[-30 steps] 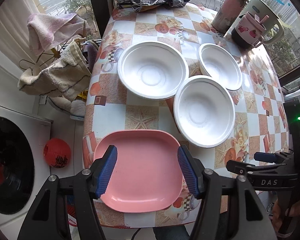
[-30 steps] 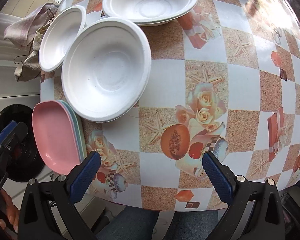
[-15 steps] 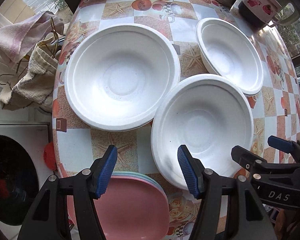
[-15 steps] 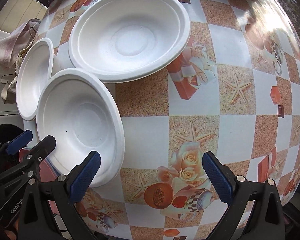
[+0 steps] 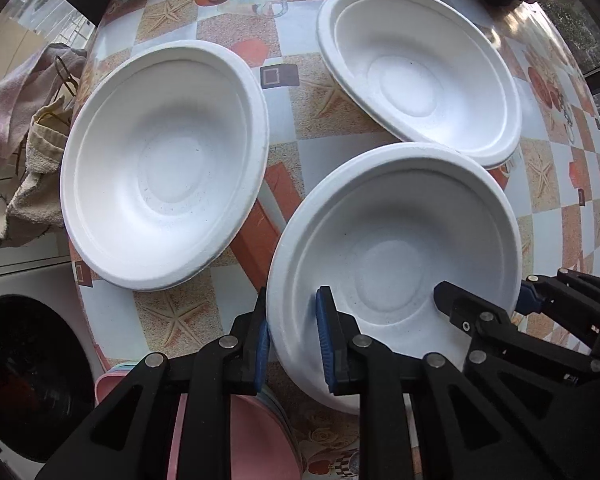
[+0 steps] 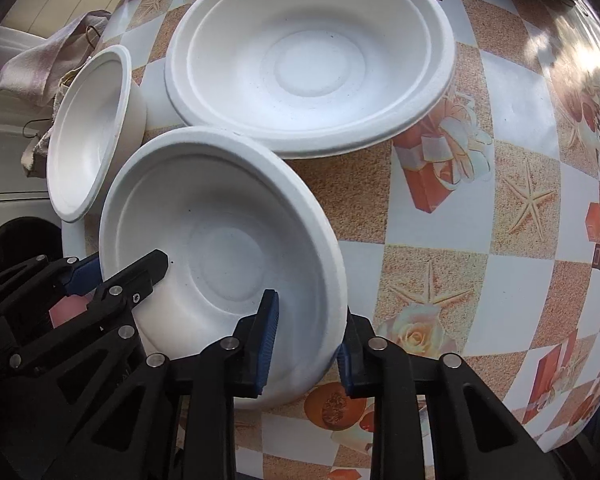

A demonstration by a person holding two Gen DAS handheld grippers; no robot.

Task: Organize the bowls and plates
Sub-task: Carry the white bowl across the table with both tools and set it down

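Both tools pinch the rim of the nearest white bowl [image 5: 392, 248] on opposite sides — the left tool [image 5: 292, 340] clamped tight, the right tool [image 6: 306, 340] closing on it. Next, I'd judge, a level lift onto another bowl [image 5: 164, 160]. The patterned tabletop [image 6: 480, 240] stands beside a washing machine [image 5: 20, 380] — towels [image 5: 16, 120] hang nearby.

White bowls [image 5: 164, 164] sit on a checked orange-and-white tablecloth [image 6: 512, 200] printed with starfish.

Patterned table [image 5: 332, 92]: 3 white bowls [image 5: 164, 160], pink plates [image 5: 236, 440]
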